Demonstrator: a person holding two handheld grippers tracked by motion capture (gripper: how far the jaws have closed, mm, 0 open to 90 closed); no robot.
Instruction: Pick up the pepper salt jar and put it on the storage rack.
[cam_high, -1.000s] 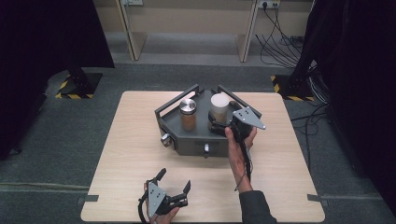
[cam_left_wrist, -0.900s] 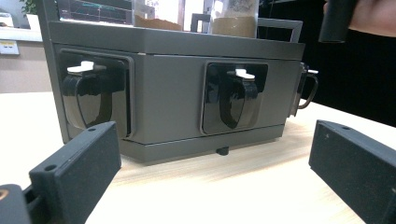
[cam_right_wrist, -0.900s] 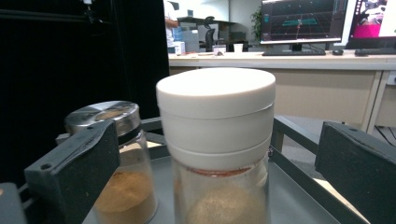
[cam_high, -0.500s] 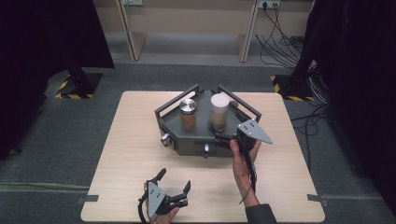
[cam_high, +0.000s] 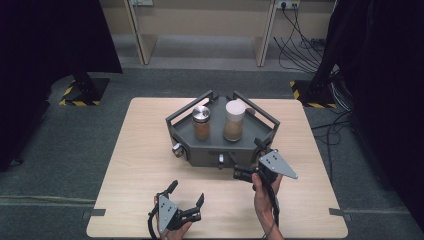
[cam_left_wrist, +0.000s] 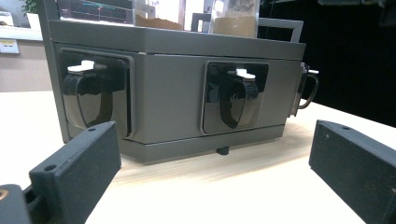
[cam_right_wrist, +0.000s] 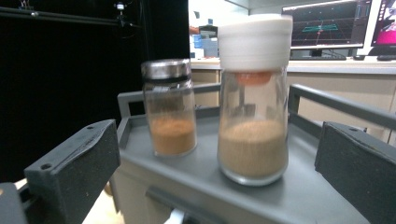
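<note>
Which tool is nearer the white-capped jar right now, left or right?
Right. The right tool sits at the grey stand's front-right edge, just below the white-capped jar. The left tool rests near the table's front edge, well short of the stand.

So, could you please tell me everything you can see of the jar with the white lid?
The jar with the white lid is clear glass with a thick white cap and an orange part just under it. It is about half full of tan powder, closed and upright. It stands on the top of the grey rack, to the right of the metal-lidded jar in the high view, apart from it. Nothing grips it; the right gripper is open, short of it.
</note>
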